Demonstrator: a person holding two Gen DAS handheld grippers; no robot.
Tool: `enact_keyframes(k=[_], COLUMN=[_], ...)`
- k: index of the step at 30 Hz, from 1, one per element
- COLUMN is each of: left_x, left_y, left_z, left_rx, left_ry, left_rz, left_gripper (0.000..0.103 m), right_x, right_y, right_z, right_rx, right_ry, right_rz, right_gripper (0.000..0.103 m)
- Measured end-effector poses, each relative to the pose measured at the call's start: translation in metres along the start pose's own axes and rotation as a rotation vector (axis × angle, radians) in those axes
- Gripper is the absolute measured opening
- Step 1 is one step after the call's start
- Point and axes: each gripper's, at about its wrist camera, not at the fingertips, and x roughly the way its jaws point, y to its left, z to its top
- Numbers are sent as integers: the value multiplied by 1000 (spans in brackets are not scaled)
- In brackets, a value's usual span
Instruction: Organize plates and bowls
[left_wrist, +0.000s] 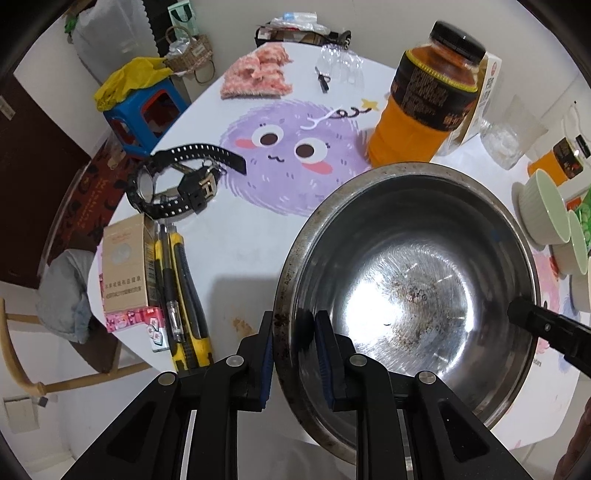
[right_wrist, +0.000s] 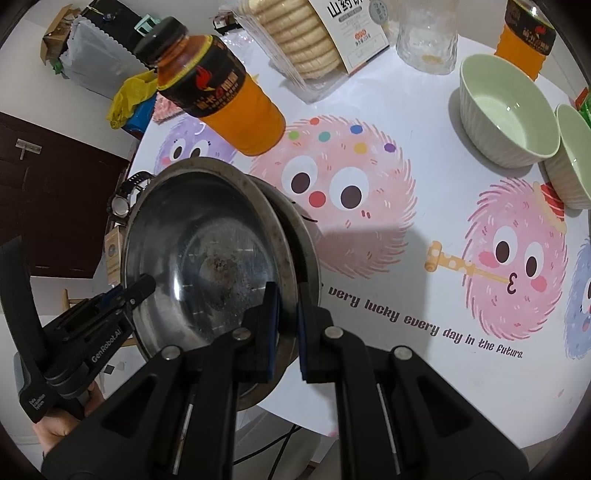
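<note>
A worn steel bowl (left_wrist: 413, 280) hangs tilted over the near left part of the cartoon-print table (left_wrist: 229, 251). My left gripper (left_wrist: 293, 325) is shut on its left rim, one pad inside and one outside. My right gripper (right_wrist: 286, 299) is shut on the opposite rim of the same steel bowl (right_wrist: 207, 251). A second steel bowl's rim (right_wrist: 308, 240) shows just beneath it. Each view shows the other gripper's fingers (left_wrist: 524, 314) (right_wrist: 142, 286) at the far rim. Two pale green ribbed bowls (right_wrist: 506, 110) (right_wrist: 576, 155) stand side by side at the back right, also seen as green bowls (left_wrist: 543, 210) in the left wrist view.
An orange drink bottle (right_wrist: 229, 107) stands right behind the steel bowls. A biscuit pack (right_wrist: 295, 40), a glass (right_wrist: 428, 37) and another orange bottle (right_wrist: 524, 33) line the back. A watch (left_wrist: 173, 177), a box (left_wrist: 125, 266), pens and a yellow knife (left_wrist: 188, 295) lie left.
</note>
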Motion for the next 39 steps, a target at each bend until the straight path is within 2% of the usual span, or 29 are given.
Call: enact_keyframes(k=[14,19,21,23,24,25,26,27,28,34,39], left_x=[29,31,30,29,28,25,21,18,13,6,15], left_y=[0,-2,0,-1,-1,-1,-2,-2,-1,5,4], left_z=[3,8,9,9,9,9,9,9,10,17,19], left_rx=[17,17,-3,-12,-12,-13,-15,-16,-20,-38,-39], left_ry=[84,94,89,82,81,73,61,52,42,40,77], left_rz=[-3,0,-14,-36,-41,-47,-52,-54,-53,-56,-87], left_gripper=[22,24,27,42,48,58,64,67,70,82,83], right_x=[21,21,20,21,20,18,16,13,9,-4,8], right_y=[-2,-2,-1,0,0,0,0,1,0,-7,-16], right_z=[6,10,12,13,14,15,15,16,17,26,28], right_rx=[21,24,31,40,44,50,54,58,62,101,131], right_ry=[49,53,57,60,64,60,55,45,35,19,65], right_rz=[-45,-46,-41,-37,-35,-28,-25,-18,-6,3,-23], right_gripper=[12,16,19,23,33,46,52,61,63,68,69])
